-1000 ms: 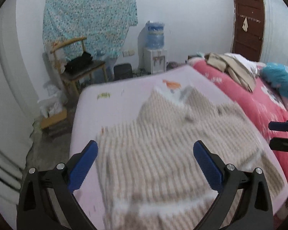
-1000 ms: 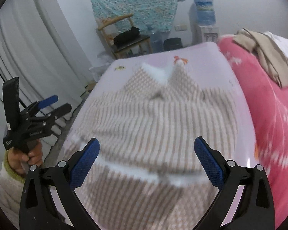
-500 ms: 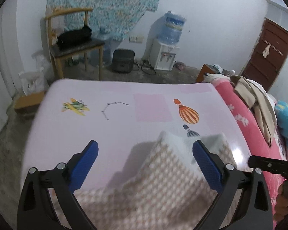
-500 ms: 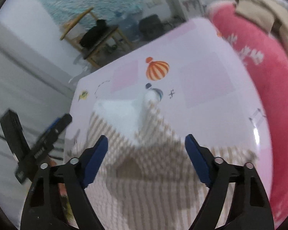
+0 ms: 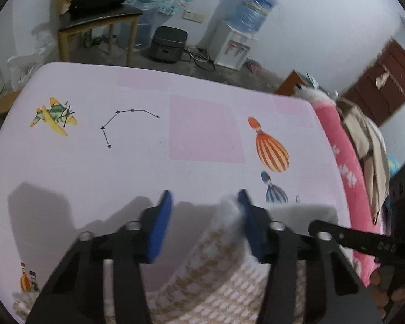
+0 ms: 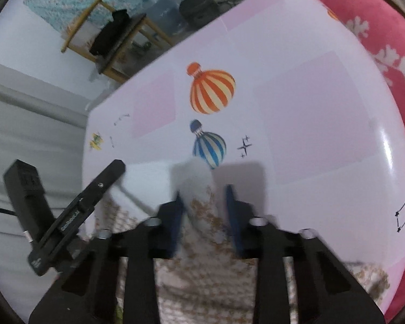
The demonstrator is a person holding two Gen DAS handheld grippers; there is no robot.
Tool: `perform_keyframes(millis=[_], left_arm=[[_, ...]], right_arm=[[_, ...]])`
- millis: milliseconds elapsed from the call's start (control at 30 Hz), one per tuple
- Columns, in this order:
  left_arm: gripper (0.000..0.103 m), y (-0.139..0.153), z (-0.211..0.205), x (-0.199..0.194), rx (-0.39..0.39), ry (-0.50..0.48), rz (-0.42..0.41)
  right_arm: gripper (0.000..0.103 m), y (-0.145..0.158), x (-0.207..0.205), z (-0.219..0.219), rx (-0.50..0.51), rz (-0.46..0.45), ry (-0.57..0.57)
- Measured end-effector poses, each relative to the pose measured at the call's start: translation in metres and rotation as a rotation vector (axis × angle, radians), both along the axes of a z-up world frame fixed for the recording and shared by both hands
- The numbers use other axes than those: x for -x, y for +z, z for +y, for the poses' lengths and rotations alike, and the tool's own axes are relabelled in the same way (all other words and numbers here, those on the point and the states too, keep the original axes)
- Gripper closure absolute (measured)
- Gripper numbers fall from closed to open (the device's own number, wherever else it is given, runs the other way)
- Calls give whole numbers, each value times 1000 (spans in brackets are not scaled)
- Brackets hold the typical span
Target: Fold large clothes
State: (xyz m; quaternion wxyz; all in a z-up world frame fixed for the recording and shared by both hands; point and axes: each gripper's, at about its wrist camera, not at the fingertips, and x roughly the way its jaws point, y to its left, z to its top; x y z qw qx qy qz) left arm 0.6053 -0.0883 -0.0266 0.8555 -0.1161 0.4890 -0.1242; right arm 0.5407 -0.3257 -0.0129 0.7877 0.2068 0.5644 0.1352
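Lying rumpled — tan-and-white checked sweater [image 5: 229, 291].

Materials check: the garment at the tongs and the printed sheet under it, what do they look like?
Garment: likely thick knit, beige-and-white houndstooth weave with a fuzzy white collar, matte. Sheet: smooth, thin woven fabric, pale pink with printed balloons; a faint sheen in the right wrist view, so possibly synthetic.
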Motion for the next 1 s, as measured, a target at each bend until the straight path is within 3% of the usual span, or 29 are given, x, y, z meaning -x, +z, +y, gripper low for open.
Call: perform_keyframes(millis=[33, 133, 267, 567, 700, 867, 933, 1000], left_arm=[[81, 2, -3, 1, -9, -15, -4], [91, 16, -14, 12, -60, -65, -44], [93, 38, -24, 33, -131, -132, -112], [94, 85, -12, 133, -151, -289, -231], [94, 81, -11, 191, -183, -378, -252], [93, 48, -3, 247, -187, -439, -219], [91, 33, 0, 256, -195, -446, -206], [90, 21, 7, 261, -169, -435, -199]], right_arm=[[90, 2, 2, -1, 10, -12, -1], [92, 13, 14, -1, 29, -52, 12], [93, 34, 34, 3, 72, -116, 57], [92, 69, 114, 1, 141, -246, 206], [90, 58, 160, 4, 157, -264, 254], [86, 29, 202, 3, 198, -234, 292], [74, 14, 215, -2, 212, -209, 298], [71, 7, 223, -6, 234, -191, 287]])
